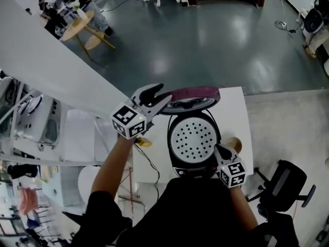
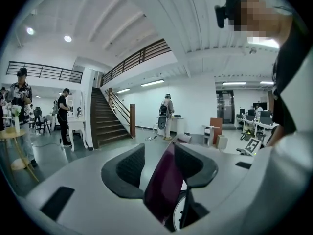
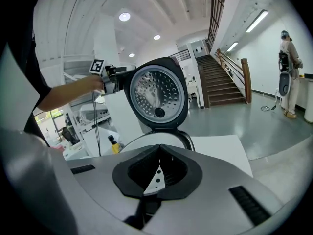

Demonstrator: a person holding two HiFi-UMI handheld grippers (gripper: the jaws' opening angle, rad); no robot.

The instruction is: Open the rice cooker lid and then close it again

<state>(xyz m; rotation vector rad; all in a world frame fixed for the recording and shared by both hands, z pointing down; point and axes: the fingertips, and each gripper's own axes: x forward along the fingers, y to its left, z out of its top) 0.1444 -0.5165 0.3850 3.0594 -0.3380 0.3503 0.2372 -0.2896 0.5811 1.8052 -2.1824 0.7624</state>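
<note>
**Lid upright, left jaws astride its edge**

The rice cooker (image 1: 174, 149) sits on a white table (image 1: 234, 107), and everything here is placed from it. Its maroon-topped lid (image 1: 191, 93) (image 2: 164, 185) (image 3: 156, 94) stands open, hinged up at the cooker's far side, with the perforated metal inner face turned back towards the person. A white perforated plate (image 1: 194, 138) lies in the open body below.

The left gripper (image 1: 163, 92) (image 2: 159, 153) reaches in from the cooker's left, at the height of the lid's top edge. Its jaws stand apart with that edge between them. The lid lies close against the right jaw, and a strip of floor shows between it and the left jaw, so the jaws are not clamped on it.

The right gripper (image 1: 219, 149) (image 3: 159, 151) is at the cooker's near right corner, low by the rim and pointing towards the raised lid. Its jaws are pressed together and hold nothing.
</note>
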